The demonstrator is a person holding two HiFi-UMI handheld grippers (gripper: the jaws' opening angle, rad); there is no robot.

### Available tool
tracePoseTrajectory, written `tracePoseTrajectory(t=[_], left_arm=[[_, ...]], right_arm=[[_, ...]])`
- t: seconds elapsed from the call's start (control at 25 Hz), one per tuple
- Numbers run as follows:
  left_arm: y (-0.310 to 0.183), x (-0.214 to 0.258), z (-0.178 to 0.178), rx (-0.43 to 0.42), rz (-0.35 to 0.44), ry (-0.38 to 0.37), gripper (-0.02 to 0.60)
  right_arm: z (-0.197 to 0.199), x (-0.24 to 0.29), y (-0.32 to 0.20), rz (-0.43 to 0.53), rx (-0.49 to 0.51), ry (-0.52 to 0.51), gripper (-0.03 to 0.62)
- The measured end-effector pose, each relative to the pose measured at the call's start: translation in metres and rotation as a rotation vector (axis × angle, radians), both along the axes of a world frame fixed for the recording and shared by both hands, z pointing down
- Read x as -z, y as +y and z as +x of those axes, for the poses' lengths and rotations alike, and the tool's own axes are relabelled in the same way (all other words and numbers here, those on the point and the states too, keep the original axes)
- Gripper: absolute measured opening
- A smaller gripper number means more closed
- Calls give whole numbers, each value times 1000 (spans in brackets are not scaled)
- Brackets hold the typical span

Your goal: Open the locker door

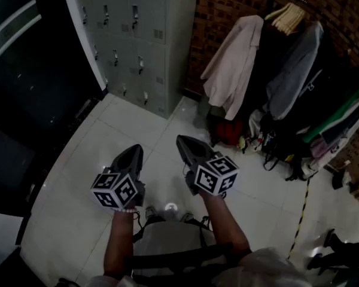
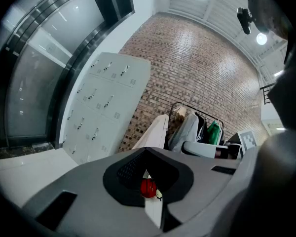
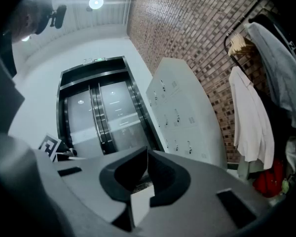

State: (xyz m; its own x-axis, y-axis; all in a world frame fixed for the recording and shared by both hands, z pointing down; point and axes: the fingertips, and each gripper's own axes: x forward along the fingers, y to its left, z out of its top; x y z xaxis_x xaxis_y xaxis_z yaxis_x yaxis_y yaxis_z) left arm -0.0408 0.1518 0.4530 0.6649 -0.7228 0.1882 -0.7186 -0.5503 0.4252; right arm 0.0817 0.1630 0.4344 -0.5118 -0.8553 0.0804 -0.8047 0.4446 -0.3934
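Well ahead, locker (image 1: 137, 40), left tool (image 1: 134, 152) and right tool (image 1: 183, 142) both closed, empty

I see right tool (image 3: 147, 150) jaws together, nothing between; grey lockers (image 3: 185, 115) ahead, white shirt (image 3: 251, 117) hanging beside.

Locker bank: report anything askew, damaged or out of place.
Nothing stands out. The locker bank stands straight with every visible door shut; coats hang beside it, with clutter heaped beneath them.
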Motion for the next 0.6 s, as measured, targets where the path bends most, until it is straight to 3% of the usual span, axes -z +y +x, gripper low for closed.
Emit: tracePoseTrajectory(t=[0.6], left_arm=[[24,-11,38,28,-8,8,-9]], right_arm=[[35,-10,23,5,33,5,20]])
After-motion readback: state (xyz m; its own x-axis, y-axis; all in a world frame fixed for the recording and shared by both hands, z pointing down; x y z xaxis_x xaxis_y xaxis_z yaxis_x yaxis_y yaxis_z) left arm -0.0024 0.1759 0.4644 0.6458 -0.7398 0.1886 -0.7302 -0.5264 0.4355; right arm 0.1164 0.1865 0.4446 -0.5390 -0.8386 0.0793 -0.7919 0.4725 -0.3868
